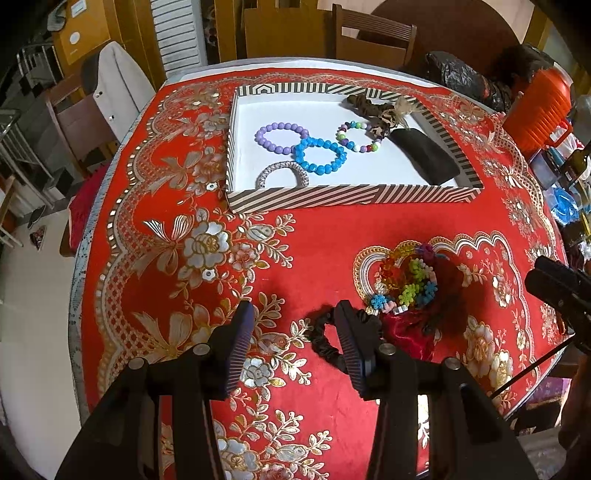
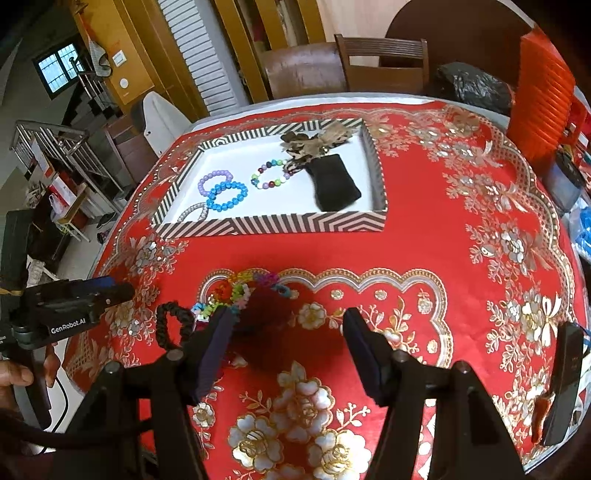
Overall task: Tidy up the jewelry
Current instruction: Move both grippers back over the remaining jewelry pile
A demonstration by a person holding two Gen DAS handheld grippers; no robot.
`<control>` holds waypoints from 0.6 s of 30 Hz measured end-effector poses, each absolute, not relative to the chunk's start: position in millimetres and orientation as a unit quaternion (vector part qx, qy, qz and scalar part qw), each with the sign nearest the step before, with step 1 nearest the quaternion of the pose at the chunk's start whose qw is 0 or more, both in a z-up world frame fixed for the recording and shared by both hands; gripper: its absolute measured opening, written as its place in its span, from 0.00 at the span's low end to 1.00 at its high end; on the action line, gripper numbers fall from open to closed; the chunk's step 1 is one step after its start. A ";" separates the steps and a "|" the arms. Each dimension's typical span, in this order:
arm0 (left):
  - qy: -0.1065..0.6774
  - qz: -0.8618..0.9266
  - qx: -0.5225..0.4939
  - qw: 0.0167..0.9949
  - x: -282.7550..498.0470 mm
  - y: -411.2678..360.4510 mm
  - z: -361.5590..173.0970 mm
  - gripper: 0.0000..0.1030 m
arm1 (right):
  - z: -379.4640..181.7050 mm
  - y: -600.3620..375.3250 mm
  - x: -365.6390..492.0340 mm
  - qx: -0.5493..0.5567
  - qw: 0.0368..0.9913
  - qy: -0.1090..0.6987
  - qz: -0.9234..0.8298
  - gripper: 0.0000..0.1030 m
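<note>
A striped tray [image 1: 332, 195] [image 2: 266, 223] at the table's far side holds a purple bracelet [image 1: 280, 138], a blue bracelet [image 1: 320, 155], a multicolour bracelet [image 1: 360, 137], a silver bangle [image 1: 282, 173], a black pouch [image 1: 424, 155] and a brown scrunchie [image 1: 373, 107]. On the cloth lies a pile of colourful beaded jewelry [image 1: 410, 280] [image 2: 240, 288] with a dark red scrunchie [image 2: 269, 306] and a black scrunchie [image 1: 328, 339] [image 2: 171, 326]. My left gripper [image 1: 295, 336] is open, its right finger over the black scrunchie. My right gripper [image 2: 288, 332] is open around the red scrunchie.
A red floral tablecloth [image 1: 221, 258] covers the round table. An orange container [image 1: 539, 107] and a black bag [image 1: 458, 77] stand at the far right. Wooden chairs [image 1: 373, 33] stand behind the table. A black phone [image 2: 561, 384] lies at the right edge.
</note>
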State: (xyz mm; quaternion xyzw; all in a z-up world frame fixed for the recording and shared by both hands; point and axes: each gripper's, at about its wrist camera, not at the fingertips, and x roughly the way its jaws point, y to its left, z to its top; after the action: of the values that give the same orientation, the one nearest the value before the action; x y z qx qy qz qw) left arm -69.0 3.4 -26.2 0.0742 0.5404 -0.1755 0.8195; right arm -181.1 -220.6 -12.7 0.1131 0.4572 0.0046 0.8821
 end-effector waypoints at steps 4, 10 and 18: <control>0.541 -0.176 0.075 0.819 -69.0 3.1 -27.5 0.30 | -11.4 -218.0 -178.7 0.110 0.882 0.458 0.007 0.63; 0.543 -0.175 0.075 0.818 -68.1 4.3 -29.0 0.30 | -10.7 -214.5 -176.4 0.106 0.883 0.457 0.012 0.63; 0.547 -0.172 0.072 0.816 -67.5 5.6 -31.4 0.30 | -12.6 -207.9 -171.9 0.099 0.881 0.462 0.017 0.63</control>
State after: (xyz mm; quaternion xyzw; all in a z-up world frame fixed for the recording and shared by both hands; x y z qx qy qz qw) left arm -67.5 5.6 -31.4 0.0719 0.5474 -0.1723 0.8158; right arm -171.9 -207.9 -12.6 0.0985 0.4616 0.0170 0.8814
